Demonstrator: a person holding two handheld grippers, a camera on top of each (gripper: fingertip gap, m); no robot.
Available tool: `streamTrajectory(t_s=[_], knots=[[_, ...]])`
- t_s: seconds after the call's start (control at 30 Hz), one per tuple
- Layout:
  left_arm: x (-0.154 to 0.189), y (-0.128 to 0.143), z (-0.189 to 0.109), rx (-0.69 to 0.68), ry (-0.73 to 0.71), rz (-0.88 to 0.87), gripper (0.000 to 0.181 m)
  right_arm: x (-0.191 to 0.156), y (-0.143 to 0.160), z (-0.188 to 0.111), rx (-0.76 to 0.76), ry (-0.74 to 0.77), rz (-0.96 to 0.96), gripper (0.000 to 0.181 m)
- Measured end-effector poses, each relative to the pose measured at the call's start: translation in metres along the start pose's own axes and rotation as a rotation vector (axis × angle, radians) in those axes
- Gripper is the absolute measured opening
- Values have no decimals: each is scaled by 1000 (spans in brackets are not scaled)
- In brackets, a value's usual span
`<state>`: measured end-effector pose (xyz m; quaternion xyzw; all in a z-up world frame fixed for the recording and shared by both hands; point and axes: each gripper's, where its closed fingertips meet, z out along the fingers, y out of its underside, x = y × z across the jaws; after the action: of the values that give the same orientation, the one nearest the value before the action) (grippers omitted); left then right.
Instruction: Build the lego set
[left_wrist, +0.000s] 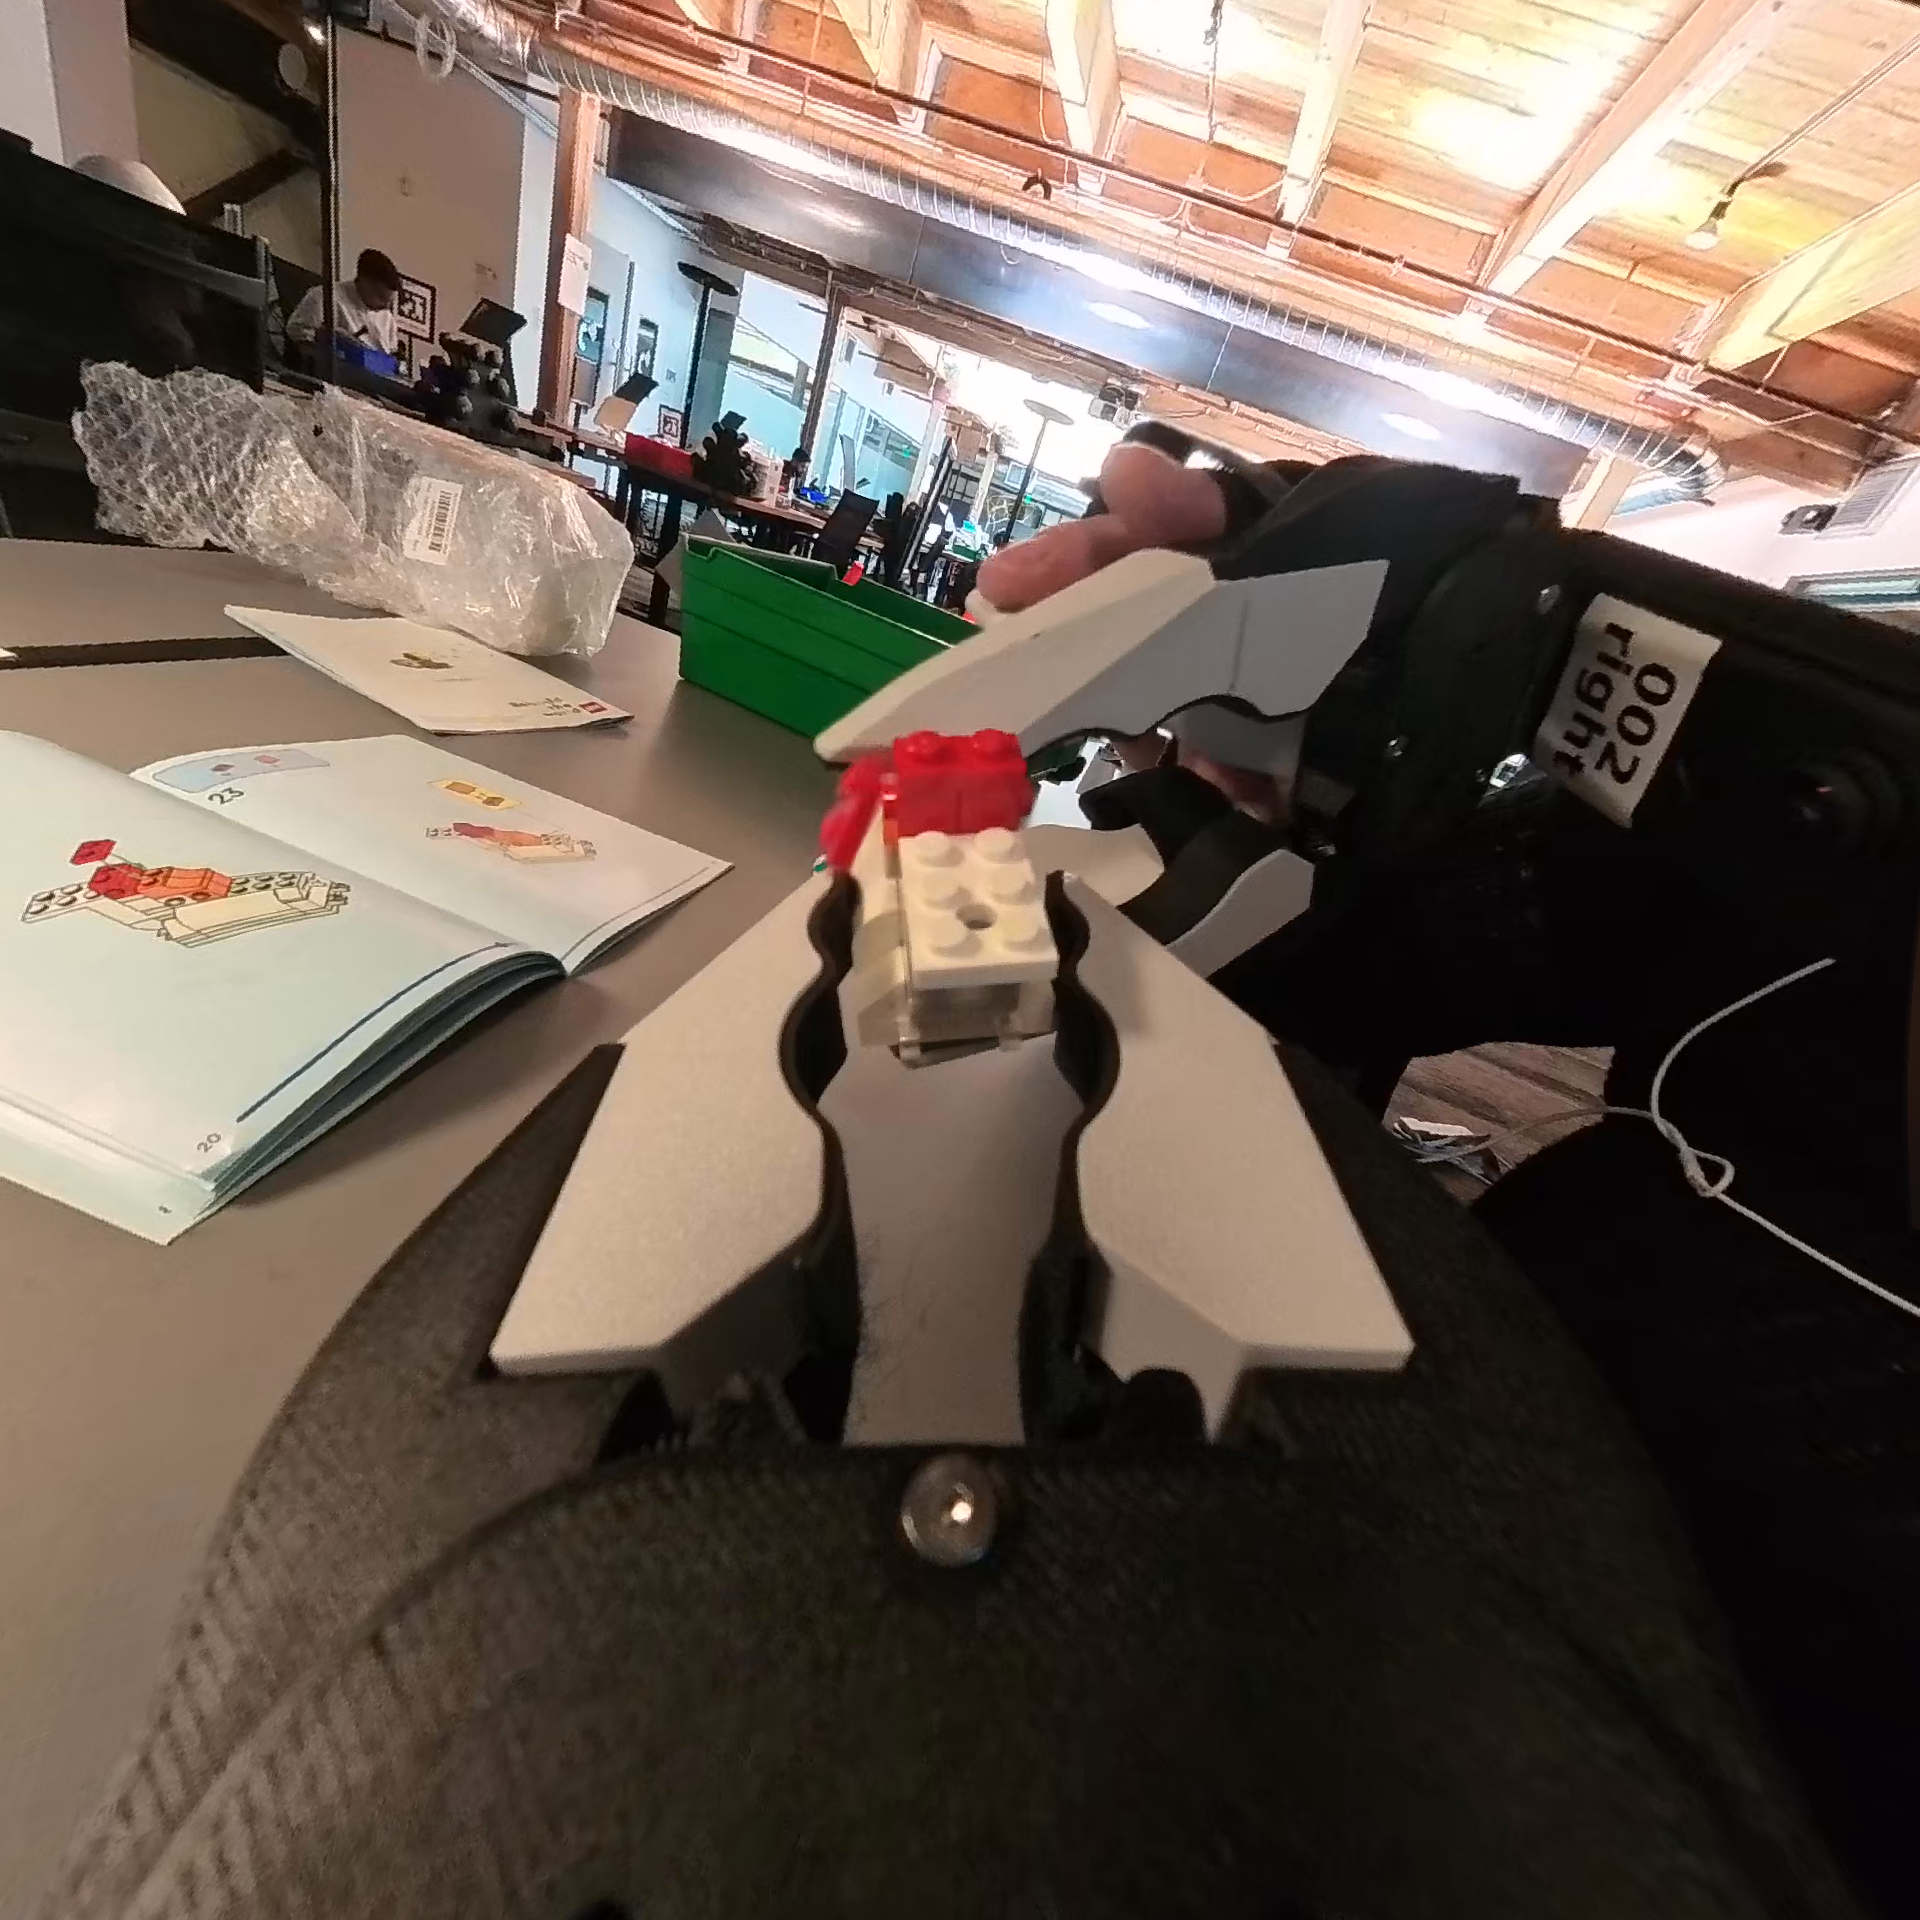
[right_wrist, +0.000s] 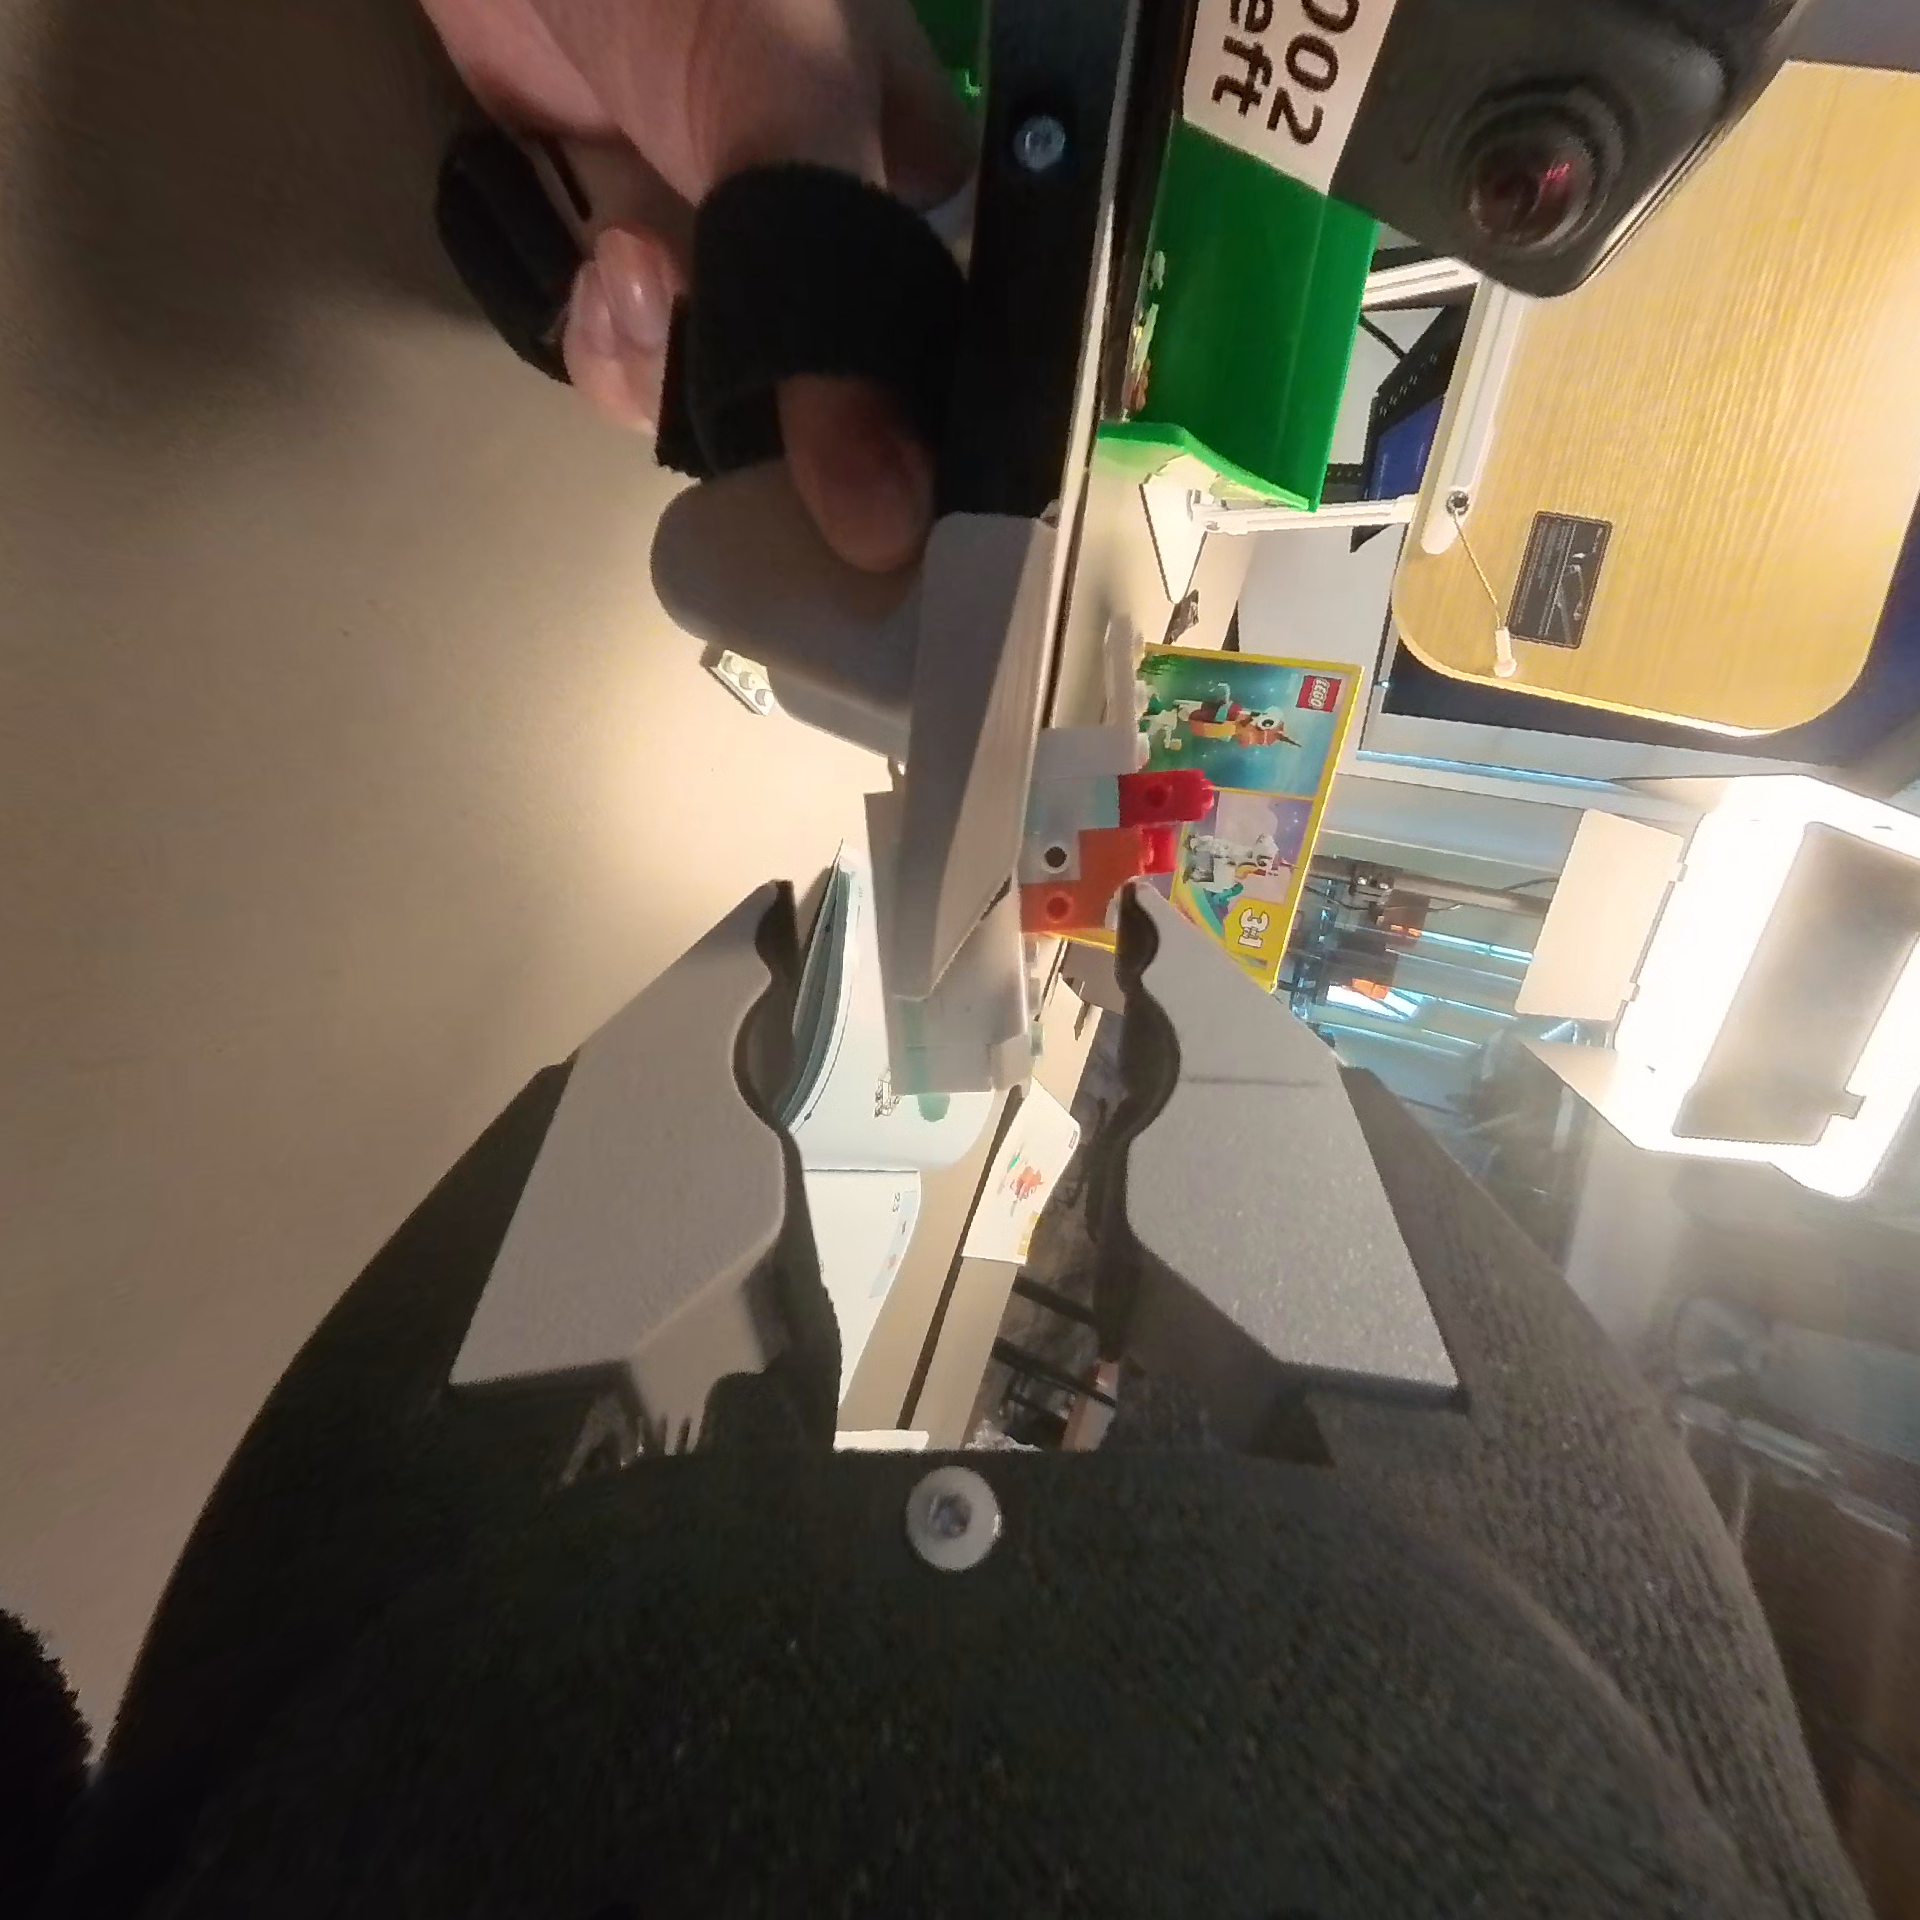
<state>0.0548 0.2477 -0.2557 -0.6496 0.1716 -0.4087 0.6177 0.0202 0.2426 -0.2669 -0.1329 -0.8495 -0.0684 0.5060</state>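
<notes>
The left gripper (left_wrist: 951, 914) clamps the white base of the partial lego model (left_wrist: 961, 914) above the table (left_wrist: 125, 1351); the right gripper (right_wrist: 956, 925), jaws wide and empty, straddles its far end by the red brick (left_wrist: 961, 795). Judged step: seating that brick; next, squeeze squarely. The open instruction booklet (left_wrist: 312, 914) lies left, the green bin (left_wrist: 790, 634) far, neither obstructing

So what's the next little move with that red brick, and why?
Probably press down. The left hand-held gripper is shut on the white Lego model, and the red brick already sits on its far end. One finger of the right hand-held gripper, which stands open, lies right over the brick, so a gentle push down would likely seat it on the studs.
</notes>
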Motion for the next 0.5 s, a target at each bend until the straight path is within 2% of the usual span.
streamTrajectory(t_s=[0.33,0.43,0.5], knots=[[-3,5,1,-41,-39,48,36,-4,4,-5,13,-36,-43,60],[-4,12,2,-104,-86,142,36,-10,25,-11,-13,-100,-56,60],[-1,17,1,-153,-120,268,36,-13,46,-14,-29,-166,53,60]])
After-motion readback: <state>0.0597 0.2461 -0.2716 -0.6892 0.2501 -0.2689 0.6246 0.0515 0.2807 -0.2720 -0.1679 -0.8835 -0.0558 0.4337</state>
